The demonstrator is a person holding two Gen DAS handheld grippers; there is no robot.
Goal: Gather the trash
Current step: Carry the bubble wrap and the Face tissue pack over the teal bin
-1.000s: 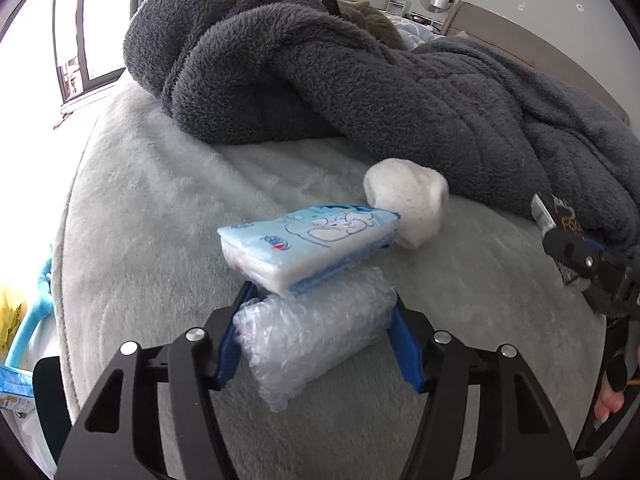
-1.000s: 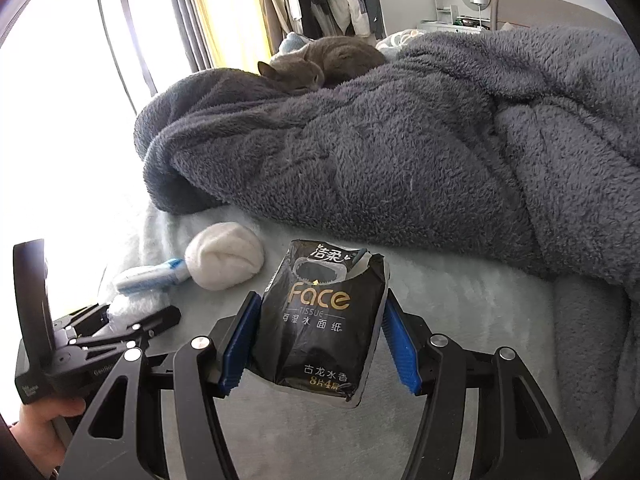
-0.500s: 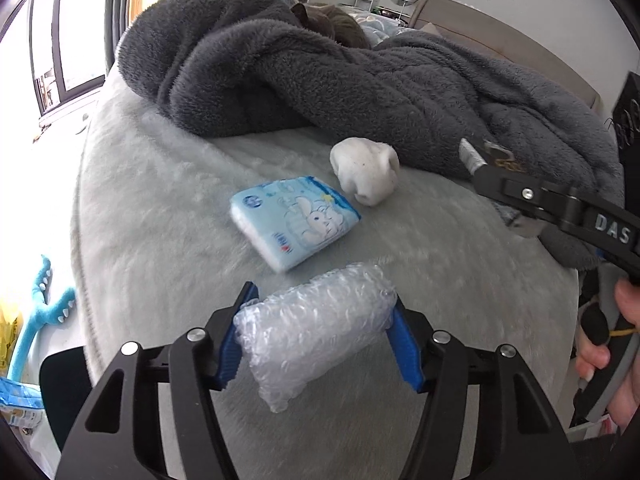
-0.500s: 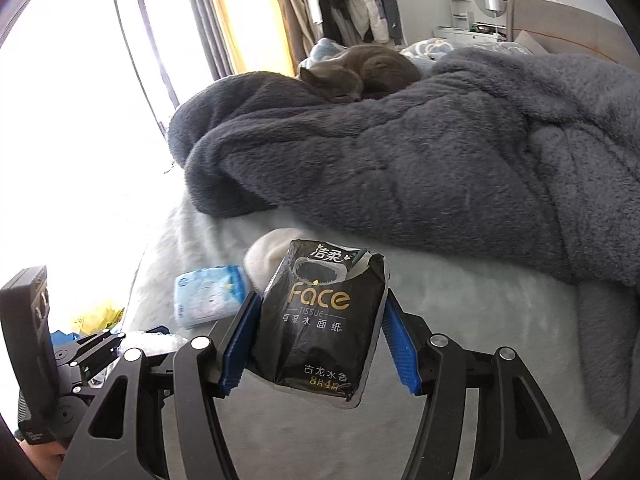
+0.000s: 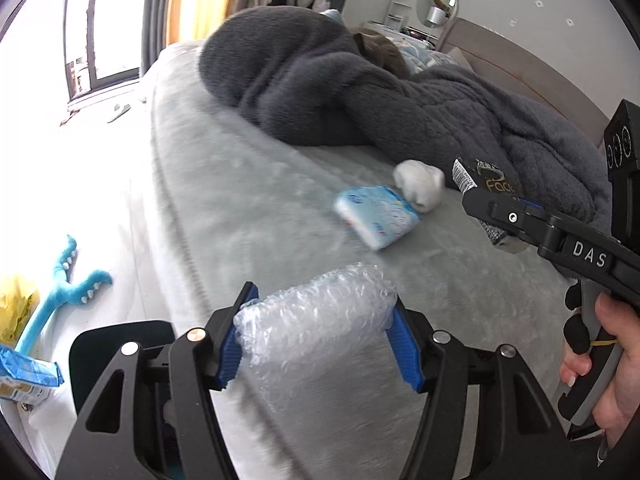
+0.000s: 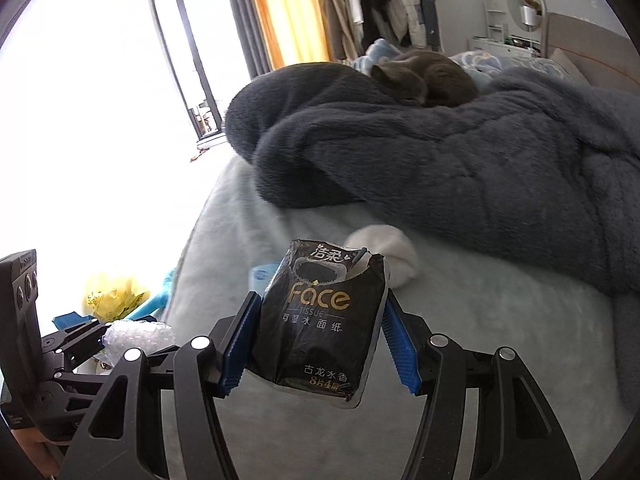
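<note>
My left gripper [image 5: 320, 336] is shut on a roll of clear bubble wrap [image 5: 316, 320] and holds it above the near edge of the grey bed. My right gripper [image 6: 318, 340] is shut on a black "Face" tissue packet [image 6: 320, 320], also lifted above the bed; it shows in the left wrist view [image 5: 490, 186] too. A blue-and-white tissue pack [image 5: 376, 214] and a white crumpled wad [image 5: 420, 184] lie on the bed beyond both grippers. The left gripper with the bubble wrap shows at the lower left of the right wrist view [image 6: 136, 336].
A dark grey fleece blanket [image 6: 460, 160] is heaped across the bed with a grey cat [image 6: 424, 76] asleep on it. On the floor to the left lie a teal plush toy [image 5: 60, 288], a yellow bag [image 6: 112, 294] and a blue packet [image 5: 28, 376].
Both grippers have pulled back and up from the bed with their loads and swung left; the tissue pack and white wad now lie farther off, and the floor at the left has come into view.
</note>
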